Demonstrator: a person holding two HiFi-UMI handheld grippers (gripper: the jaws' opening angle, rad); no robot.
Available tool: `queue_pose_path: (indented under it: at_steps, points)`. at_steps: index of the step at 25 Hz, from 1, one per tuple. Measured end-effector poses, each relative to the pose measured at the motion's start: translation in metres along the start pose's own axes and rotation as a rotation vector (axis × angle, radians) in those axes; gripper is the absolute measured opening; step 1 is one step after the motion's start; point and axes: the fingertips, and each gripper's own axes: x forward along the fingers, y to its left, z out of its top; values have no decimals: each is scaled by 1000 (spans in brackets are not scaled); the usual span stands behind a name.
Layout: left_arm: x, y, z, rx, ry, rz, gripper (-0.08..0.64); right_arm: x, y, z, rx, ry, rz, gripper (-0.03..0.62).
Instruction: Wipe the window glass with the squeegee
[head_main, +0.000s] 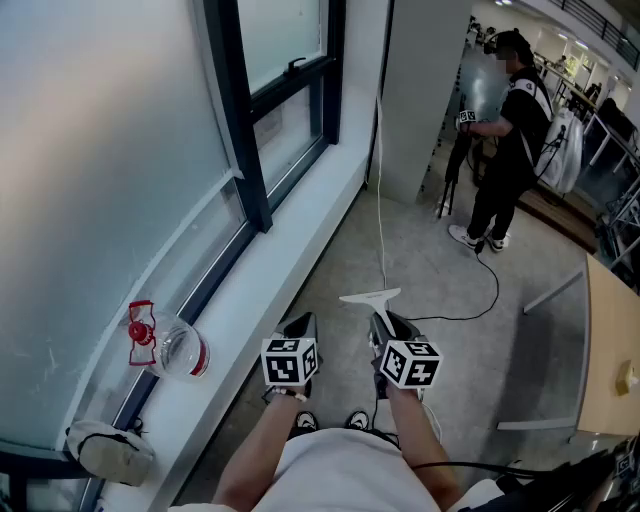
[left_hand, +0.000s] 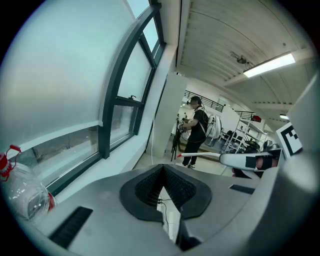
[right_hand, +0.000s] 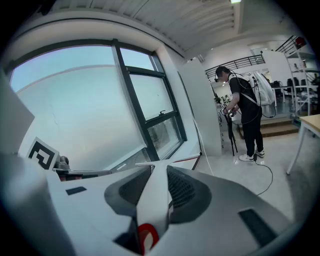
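The window glass fills the left, above a white sill. My right gripper is shut on the white squeegee, whose blade lies crosswise just past the fingertips, over the floor and well off the glass. In the right gripper view the squeegee handle runs between the jaws of the right gripper, with the blade ahead. My left gripper hangs beside it, shut and holding nothing. In the left gripper view the left gripper has its pads meeting at the tips, and the squeegee shows at the right.
A clear spray bottle with a red trigger lies on the sill, a crumpled cloth nearer me. A person stands at the far right by a tripod, with a cable across the floor. A wooden table is at the right.
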Motion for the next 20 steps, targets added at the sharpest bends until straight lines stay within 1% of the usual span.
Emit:
queue_pose_path:
  at_steps: [15, 20]
  points:
    - [0, -5, 2, -1, -5, -13, 0, 1, 4, 1, -13, 1, 5, 92]
    - [0, -6, 2, 1, -5, -21, 0, 0, 6, 3, 7, -10, 6, 92]
